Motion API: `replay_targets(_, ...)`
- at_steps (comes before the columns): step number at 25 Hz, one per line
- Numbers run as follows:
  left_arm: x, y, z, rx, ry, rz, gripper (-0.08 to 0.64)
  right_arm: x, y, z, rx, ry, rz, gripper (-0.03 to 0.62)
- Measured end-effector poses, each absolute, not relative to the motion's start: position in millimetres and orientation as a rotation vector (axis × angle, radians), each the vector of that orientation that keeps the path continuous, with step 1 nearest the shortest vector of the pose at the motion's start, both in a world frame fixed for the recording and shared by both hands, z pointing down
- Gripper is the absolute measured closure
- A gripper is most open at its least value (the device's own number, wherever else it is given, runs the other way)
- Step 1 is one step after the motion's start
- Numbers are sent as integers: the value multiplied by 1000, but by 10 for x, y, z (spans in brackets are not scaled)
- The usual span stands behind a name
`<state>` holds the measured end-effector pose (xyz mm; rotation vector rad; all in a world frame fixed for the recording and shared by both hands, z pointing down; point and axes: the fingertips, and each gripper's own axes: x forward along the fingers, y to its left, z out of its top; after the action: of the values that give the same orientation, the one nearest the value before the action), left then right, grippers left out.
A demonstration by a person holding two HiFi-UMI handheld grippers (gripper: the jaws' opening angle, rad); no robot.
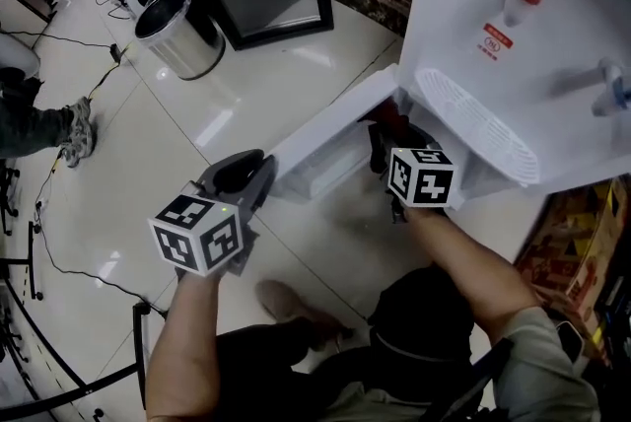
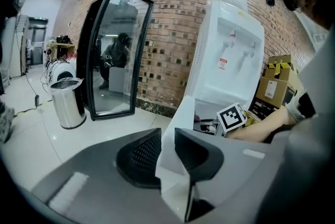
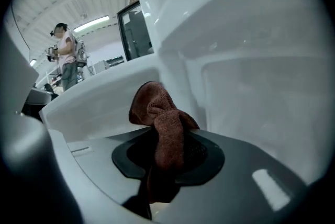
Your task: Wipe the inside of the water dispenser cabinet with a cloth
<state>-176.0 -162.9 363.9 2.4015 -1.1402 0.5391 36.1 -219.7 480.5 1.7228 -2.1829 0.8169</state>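
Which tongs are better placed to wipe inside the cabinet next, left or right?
Right, I think: the right tongs grip the brown cloth at the cabinet, while the left tongs clamp the white door open.

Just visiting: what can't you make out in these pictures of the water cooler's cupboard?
Inside of the cabinet: head view, blocked by the open door and the right gripper.
Dirt in there: right gripper view, too blurred.
Whether the cloth touches a wall: right gripper view, its own bunch hides the contact.
Top of the dispenser: head view, cut off by the edge.
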Motion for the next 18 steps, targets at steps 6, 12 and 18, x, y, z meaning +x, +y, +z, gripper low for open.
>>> replay_targets(6,-1753,-1632,3633,2406,-1141,532,482,762,-2248,4768,1879,-2101,872,476)
replay_targets(12,-1748,-1628,3642,2412,-1143,528,482,357,-2120,4748,1630,-2239,837,475)
replay_targets(18,-1747,-1628,3636,2419,-1138,519,482,-917,-1414,4535,784,-2616,801,474)
